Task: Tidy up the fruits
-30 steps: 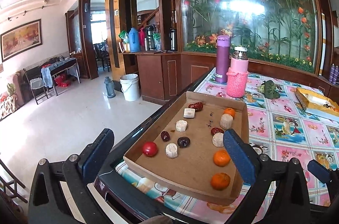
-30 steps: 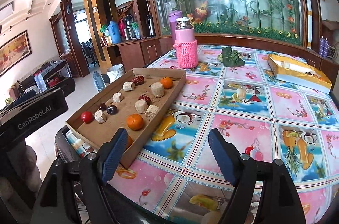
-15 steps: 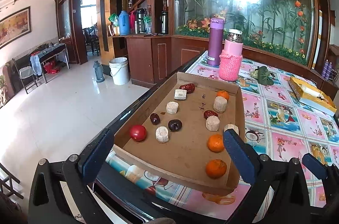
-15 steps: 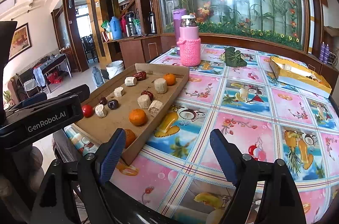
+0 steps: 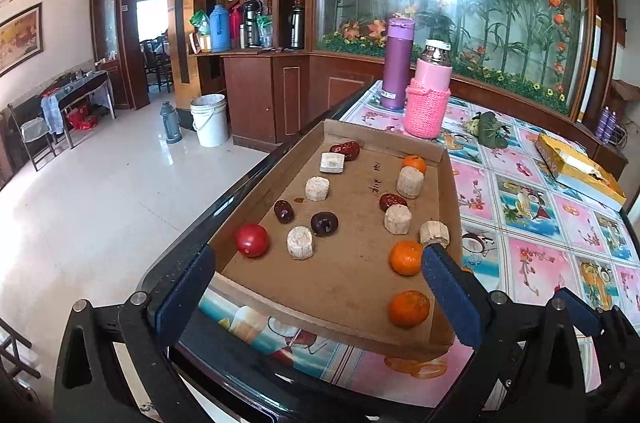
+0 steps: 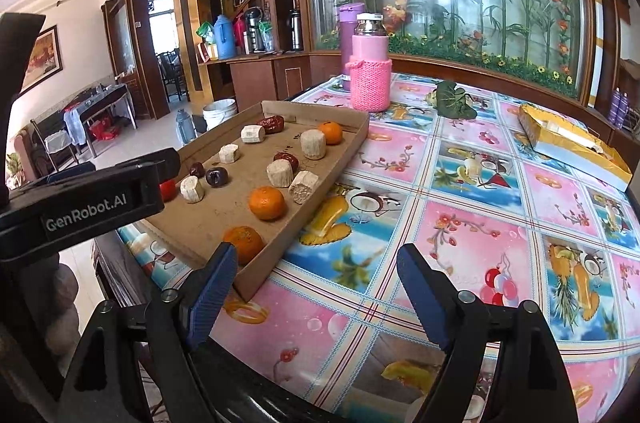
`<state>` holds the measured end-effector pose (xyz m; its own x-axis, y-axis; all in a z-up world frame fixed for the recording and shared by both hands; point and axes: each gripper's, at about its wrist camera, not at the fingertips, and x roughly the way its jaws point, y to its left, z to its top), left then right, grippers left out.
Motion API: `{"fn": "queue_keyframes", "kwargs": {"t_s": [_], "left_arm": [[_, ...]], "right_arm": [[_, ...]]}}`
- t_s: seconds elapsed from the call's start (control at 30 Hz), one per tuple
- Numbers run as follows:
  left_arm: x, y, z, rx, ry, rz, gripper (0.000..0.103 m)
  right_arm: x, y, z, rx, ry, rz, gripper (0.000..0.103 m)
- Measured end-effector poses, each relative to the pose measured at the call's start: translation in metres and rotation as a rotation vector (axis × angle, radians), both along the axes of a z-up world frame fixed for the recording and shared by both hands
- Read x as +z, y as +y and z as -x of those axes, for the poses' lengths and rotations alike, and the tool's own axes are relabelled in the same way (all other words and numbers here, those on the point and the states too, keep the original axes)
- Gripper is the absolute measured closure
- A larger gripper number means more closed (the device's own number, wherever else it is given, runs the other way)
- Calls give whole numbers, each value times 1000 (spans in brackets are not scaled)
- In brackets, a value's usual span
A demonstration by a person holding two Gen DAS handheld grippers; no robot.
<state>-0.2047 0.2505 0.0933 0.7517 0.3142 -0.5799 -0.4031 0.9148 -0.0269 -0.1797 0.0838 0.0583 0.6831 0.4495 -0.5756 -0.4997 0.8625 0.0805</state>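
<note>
A shallow cardboard tray [image 5: 344, 287] [image 6: 352, 139] lies at the table's left corner. It holds three oranges [image 5: 409, 307] [image 6: 267, 202], a red tomato [image 5: 251, 239], dark red dates [image 5: 345, 150] [image 6: 271, 123], dark plums [image 5: 324, 223] and several pale cut cylinders [image 5: 300, 242] [image 6: 304, 186]. My left gripper [image 5: 316, 279] is open and empty over the tray's near edge. My right gripper [image 6: 316, 279] is open and empty, over the tablecloth just right of the tray's near corner. The left gripper's body [image 6: 84, 203] hides the tomato partly in the right wrist view.
A pink knit-sleeved bottle [image 5: 428, 103] [image 6: 370, 71] and a purple flask [image 5: 396, 63] stand beyond the tray. A green leafy item [image 6: 454, 99] and a gold box [image 6: 572, 143] lie far right. The table's dark edge [image 5: 192, 239] drops to the floor at left.
Both grippers have moved forward and lower toward the tray, which looks larger now. Both stay open. No fruit has moved.
</note>
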Motion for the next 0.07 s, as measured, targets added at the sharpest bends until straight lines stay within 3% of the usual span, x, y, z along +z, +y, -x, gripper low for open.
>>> {"fn": "queue_keyframes", "kwargs": {"t_s": [0.07], "left_arm": [[7, 0, 1, -8, -13, -12, 0]], "right_arm": [[1, 0, 0, 1, -3, -2, 17]]}}
